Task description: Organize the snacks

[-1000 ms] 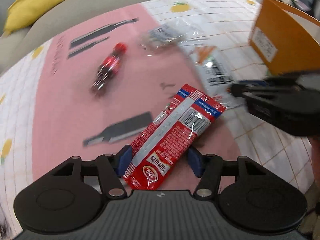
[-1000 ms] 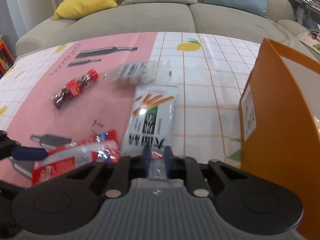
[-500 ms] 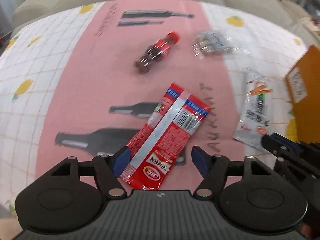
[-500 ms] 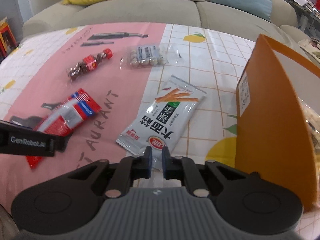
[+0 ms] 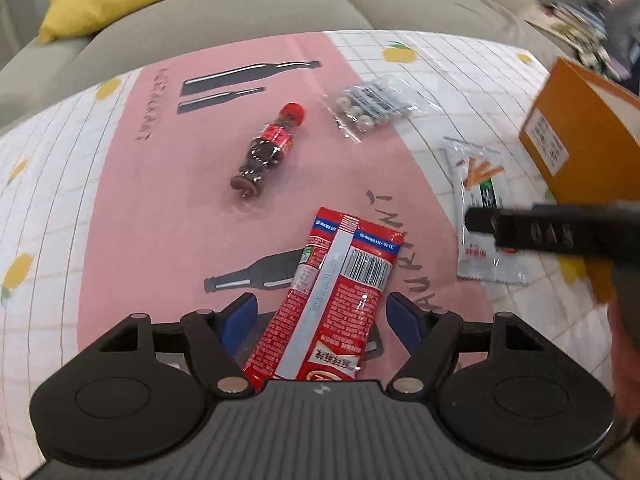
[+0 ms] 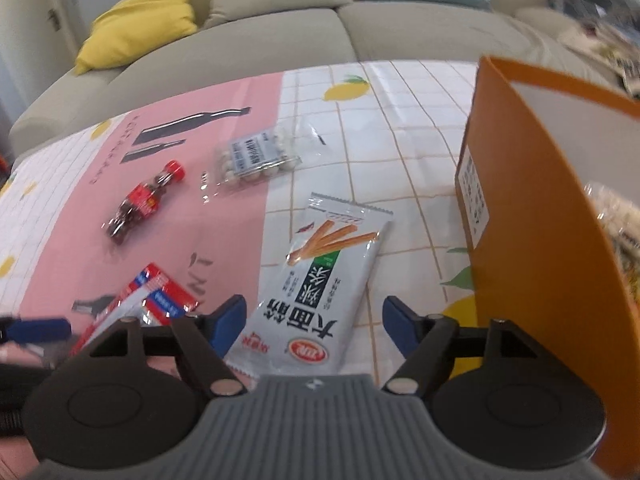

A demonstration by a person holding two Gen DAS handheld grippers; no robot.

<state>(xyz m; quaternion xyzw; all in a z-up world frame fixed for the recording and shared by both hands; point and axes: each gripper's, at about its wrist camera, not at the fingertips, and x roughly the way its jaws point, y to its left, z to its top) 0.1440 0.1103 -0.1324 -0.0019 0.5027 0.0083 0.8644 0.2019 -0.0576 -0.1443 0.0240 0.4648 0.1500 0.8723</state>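
My left tool (image 5: 322, 316) was spread wide, released, its blue pads either side of the red packet (image 5: 332, 300) but not touching it; packet lay flat on the desk (image 5: 120, 220), seam side up, long axis running away from the tool, so a pinch across its width looked like the plan. My right tool (image 6: 314, 320) was also open, released, straddling the near end of the white stick-snack packet (image 6: 320, 292), which lay flat and angled toward the orange box (image 6: 520, 220). Box stood just to the right with its top open, some bagged item already inside at its right edge, so I judged it the drop target for both packets. Further out: small cola-style bottle (image 5: 268, 152) on its side on the pink print, clear bag of round candies (image 5: 372, 106) beyond it, both untouched, well apart from either tool. Sofa (image 6: 360, 32) with cushions behind the desk. Nothing gripped yet.
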